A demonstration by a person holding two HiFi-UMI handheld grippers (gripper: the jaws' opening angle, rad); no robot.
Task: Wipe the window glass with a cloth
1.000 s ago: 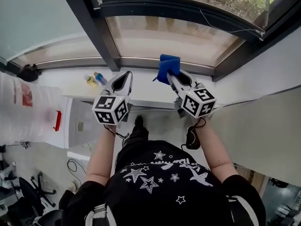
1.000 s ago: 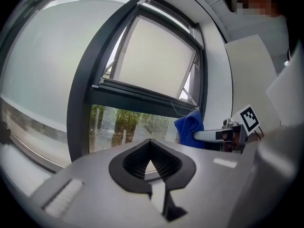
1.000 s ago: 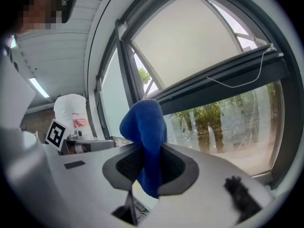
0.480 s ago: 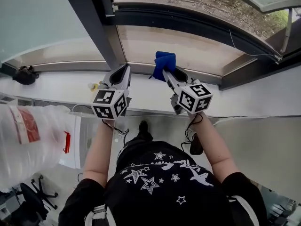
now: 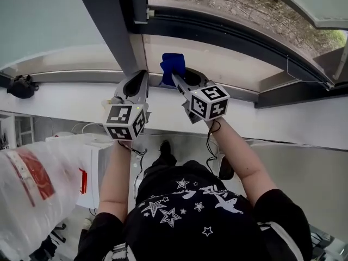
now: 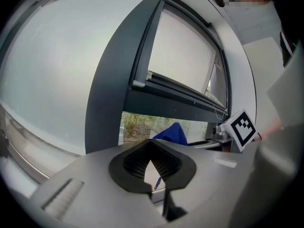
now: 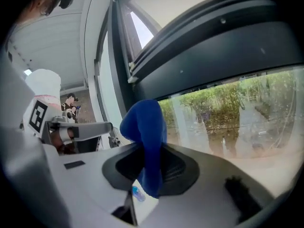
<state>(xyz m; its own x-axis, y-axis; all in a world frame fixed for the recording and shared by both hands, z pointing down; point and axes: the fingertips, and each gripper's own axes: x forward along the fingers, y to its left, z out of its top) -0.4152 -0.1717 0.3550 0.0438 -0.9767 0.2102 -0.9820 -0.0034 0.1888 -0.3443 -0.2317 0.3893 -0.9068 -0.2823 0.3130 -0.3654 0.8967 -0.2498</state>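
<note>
A blue cloth (image 5: 173, 64) is pinched in my right gripper (image 5: 177, 76), which is shut on it and holds it up against the bottom edge of the clear lower window pane (image 5: 228, 64). In the right gripper view the cloth (image 7: 146, 132) stands folded between the jaws (image 7: 151, 151), with the glass (image 7: 237, 113) just beyond it. My left gripper (image 5: 140, 76) hangs beside it to the left, jaws closed on nothing, near the dark upright of the frame. The left gripper view shows its tips (image 6: 151, 145) touching, with the cloth (image 6: 173, 133) behind them.
A dark window frame post (image 5: 109, 26) divides a frosted pane (image 5: 43, 26) from the clear one. Below runs a white sill (image 5: 65, 99) with a dark object (image 5: 22, 86) at its left end. A clear plastic bag with red print (image 5: 32, 184) is at lower left.
Both grippers have risen and drifted left toward the glass, and the cloth now sits close to the frame post. The view has tilted, so the plastic bag shows larger at lower left.
</note>
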